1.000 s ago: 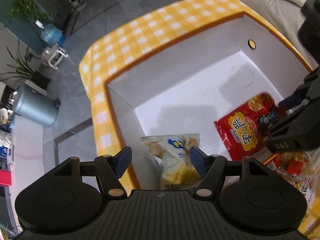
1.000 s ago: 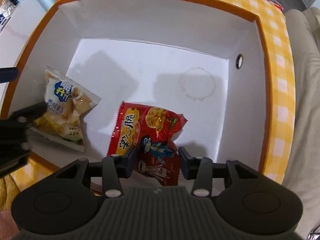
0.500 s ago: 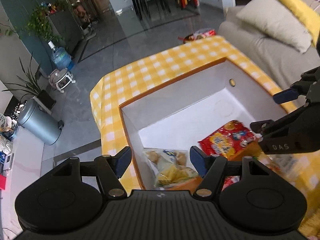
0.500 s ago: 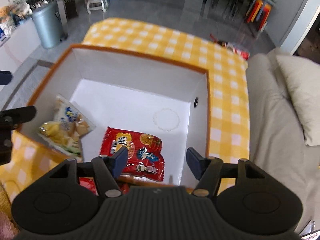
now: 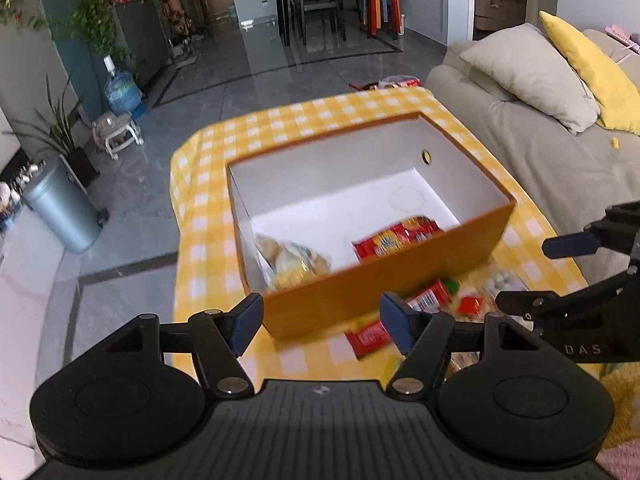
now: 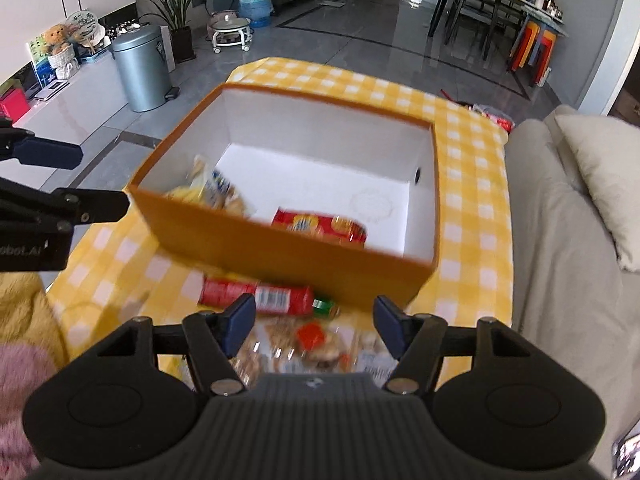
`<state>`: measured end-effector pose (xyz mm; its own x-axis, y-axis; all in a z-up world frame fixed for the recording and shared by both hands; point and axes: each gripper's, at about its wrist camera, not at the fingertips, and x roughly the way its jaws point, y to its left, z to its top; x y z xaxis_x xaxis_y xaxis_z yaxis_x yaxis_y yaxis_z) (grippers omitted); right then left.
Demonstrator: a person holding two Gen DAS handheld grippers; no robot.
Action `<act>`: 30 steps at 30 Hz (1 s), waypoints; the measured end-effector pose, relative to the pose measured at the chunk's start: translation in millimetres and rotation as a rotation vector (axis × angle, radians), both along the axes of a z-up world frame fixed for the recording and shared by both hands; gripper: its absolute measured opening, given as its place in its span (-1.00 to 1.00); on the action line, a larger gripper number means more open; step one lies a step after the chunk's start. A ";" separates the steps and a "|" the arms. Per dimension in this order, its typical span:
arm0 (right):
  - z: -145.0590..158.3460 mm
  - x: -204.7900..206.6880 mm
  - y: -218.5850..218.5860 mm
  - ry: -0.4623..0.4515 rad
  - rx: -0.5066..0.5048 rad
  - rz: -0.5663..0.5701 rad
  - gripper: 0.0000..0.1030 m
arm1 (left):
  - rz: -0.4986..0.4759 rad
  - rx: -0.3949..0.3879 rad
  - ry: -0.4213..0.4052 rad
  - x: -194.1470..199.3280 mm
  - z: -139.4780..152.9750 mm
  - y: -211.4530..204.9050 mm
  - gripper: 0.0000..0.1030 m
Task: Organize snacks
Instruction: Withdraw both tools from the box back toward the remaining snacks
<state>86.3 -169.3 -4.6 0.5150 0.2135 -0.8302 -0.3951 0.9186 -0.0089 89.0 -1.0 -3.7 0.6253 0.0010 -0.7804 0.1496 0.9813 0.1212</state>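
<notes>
An orange box [image 5: 384, 280] with a white inside stands on a yellow checked tablecloth [image 5: 208, 216]. Inside lie a pale yellow snack bag [image 5: 292, 262] and a red snack bag [image 5: 396, 236]. The box [image 6: 280, 246] and both bags [image 6: 212, 192] [image 6: 320, 226] also show in the right wrist view. My left gripper [image 5: 322, 320] is open and empty, raised before the box's near wall. My right gripper [image 6: 314, 322] is open and empty, above loose snacks: a red tube pack [image 6: 256, 294] and clear packets [image 6: 312, 344]. More red packs [image 5: 432, 300] lie in front of the box.
A grey sofa [image 5: 552, 152] with a beige pillow [image 5: 528, 72] and a yellow pillow stands to the right. A metal bin [image 6: 142, 70], plants and a water bottle stand on the floor at left. A yellow fluffy cloth [image 6: 24, 320] lies at the table's near left.
Both grippers have pulled back and up out of the box, leaving the yellow bag and red bag inside. The loose snacks in front of the box have come into view.
</notes>
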 end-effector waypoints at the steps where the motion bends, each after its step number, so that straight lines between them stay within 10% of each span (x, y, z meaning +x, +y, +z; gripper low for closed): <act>1: -3.7 -4.8 -2.7 0.008 0.010 -0.007 0.23 | 0.003 -0.014 0.014 -3.5 -4.3 -0.3 0.52; 30: -81.9 -32.7 -54.5 0.167 0.175 -0.221 0.21 | -0.019 -0.209 0.241 -10.5 -81.5 -26.9 0.48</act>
